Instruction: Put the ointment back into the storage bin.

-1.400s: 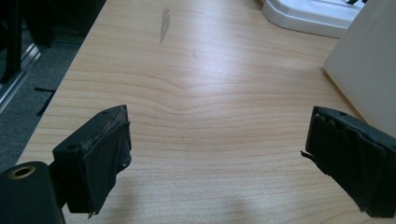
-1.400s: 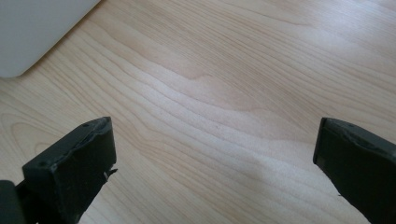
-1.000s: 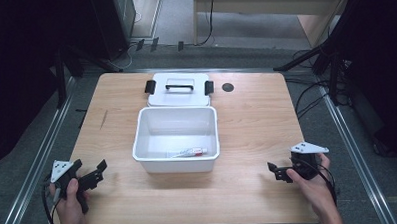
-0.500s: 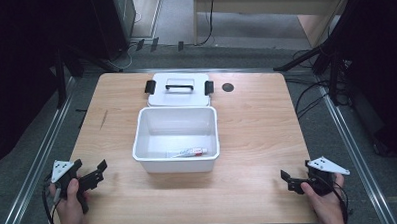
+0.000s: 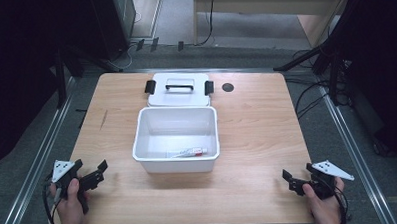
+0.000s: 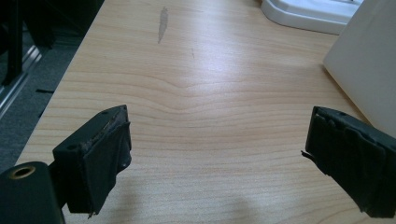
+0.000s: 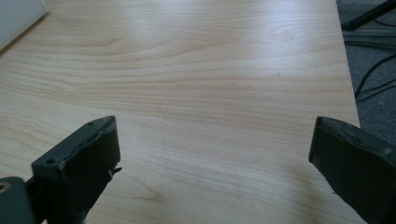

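Observation:
A white plastic bin (image 5: 142, 144) stands open in the middle of the wooden table (image 5: 257, 130). Inside it, near the front wall, lies a small white tube with a red end (image 5: 188, 153). The bin's white lid (image 5: 178, 92), with a handle and two black latches, lies flat just behind it. My left gripper (image 5: 96, 173) rests open at the table's near left corner, nothing between its jaws (image 6: 215, 158). My right gripper (image 5: 290, 181) is open over the near right corner, also with nothing in it (image 7: 215, 163).
A small dark round spot (image 5: 228, 87) marks the table right of the lid. The bin's side wall (image 6: 369, 70) and the lid's edge (image 6: 308, 11) lie ahead of my left gripper. A bin corner (image 7: 18, 16) lies far left of my right gripper. Cables (image 5: 311, 100) trail on the floor.
My right gripper has drawn back toward the table's near edge and a little to the right, staying open. The left gripper, bin and lid have not moved.

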